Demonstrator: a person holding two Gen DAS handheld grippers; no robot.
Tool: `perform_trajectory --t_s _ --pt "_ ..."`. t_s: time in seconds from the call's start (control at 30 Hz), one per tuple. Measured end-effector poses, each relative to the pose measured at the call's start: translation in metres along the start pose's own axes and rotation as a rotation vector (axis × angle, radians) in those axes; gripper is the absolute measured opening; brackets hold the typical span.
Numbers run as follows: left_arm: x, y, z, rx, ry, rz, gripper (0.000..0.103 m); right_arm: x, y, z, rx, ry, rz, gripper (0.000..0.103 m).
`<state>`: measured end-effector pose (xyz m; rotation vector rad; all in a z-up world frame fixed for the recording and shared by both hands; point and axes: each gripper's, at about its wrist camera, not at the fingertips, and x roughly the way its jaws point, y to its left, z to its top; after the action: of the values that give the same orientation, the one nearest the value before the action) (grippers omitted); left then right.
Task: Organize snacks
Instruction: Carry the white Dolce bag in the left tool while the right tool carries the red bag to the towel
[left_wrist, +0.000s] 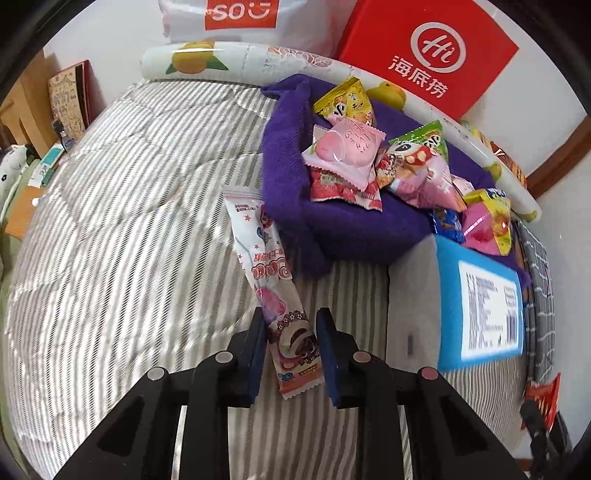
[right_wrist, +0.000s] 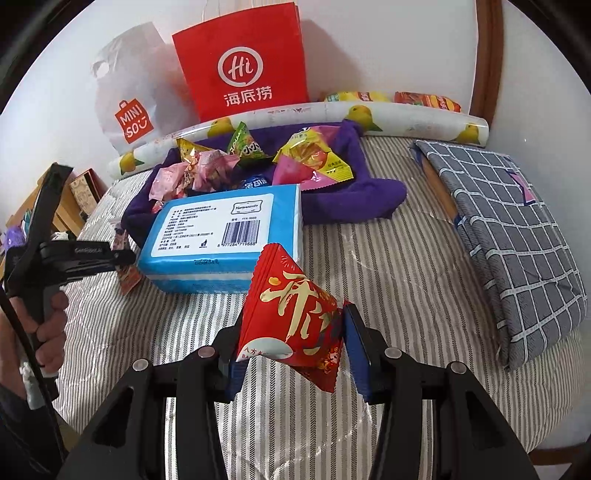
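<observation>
Gripping a red triangular snack packet (right_wrist: 295, 314) between its blue pads, the right gripper (right_wrist: 291, 354) hangs above the striped bedcover (right_wrist: 388, 258), its jaws closed only as far as the puffy packet allows. The left gripper (left_wrist: 291, 350) straddles the lower end of a long pink-and-white snack stick (left_wrist: 273, 288); its jaws stand partly open, one pad close against the wrapper's edge and the other with a gap, so whether it has a real hold cannot be told. The stick's lower end is between the pads and its upper end reaches the edge of the purple towel (left_wrist: 332, 229).

Just beyond the red packet lies a blue tissue pack (right_wrist: 221, 236), label up, flat on the bedcover and touching the towel's near edge. On the towel sits a loose heap of snacks: a pink peach packet (left_wrist: 347, 151), a green triangular packet (right_wrist: 245, 146) and a yellow-and-pink packet (right_wrist: 314, 162) among others. A folded grey checked cloth (right_wrist: 509, 236) lies well apart to the right.

Behind the towel runs a rolled mat printed with lemons (right_wrist: 332, 114), and against the wall stand a red paper bag (right_wrist: 243, 62) and a white Miniso bag (right_wrist: 129, 96).
</observation>
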<state>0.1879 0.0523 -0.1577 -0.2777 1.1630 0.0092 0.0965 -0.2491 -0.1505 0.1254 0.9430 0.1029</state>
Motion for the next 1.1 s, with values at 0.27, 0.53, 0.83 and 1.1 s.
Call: perform_trajectory --t_s 0.27,0.53,0.83,1.1 --pt "-0.025 -0.004 -0.039 0.094 -0.002 0.002 0.024 -0.016 0.004 -0.009 0.004 -0.018 0.005 0.046" --pt "-0.028 -0.022 -0.069 0.185 0.012 0.002 0.024 -0.025 0.005 -0.019 0.018 -0.018 0.011 0.046" --pt "-0.02 -0.03 -0.075 0.219 0.023 0.012 0.025 -0.021 -0.005 -0.026 0.044 -0.004 -0.002 0.046" --pt "-0.008 -0.036 -0.074 0.249 0.039 0.028 0.036 -0.015 -0.014 -0.032 0.069 0.016 -0.007 0.046"
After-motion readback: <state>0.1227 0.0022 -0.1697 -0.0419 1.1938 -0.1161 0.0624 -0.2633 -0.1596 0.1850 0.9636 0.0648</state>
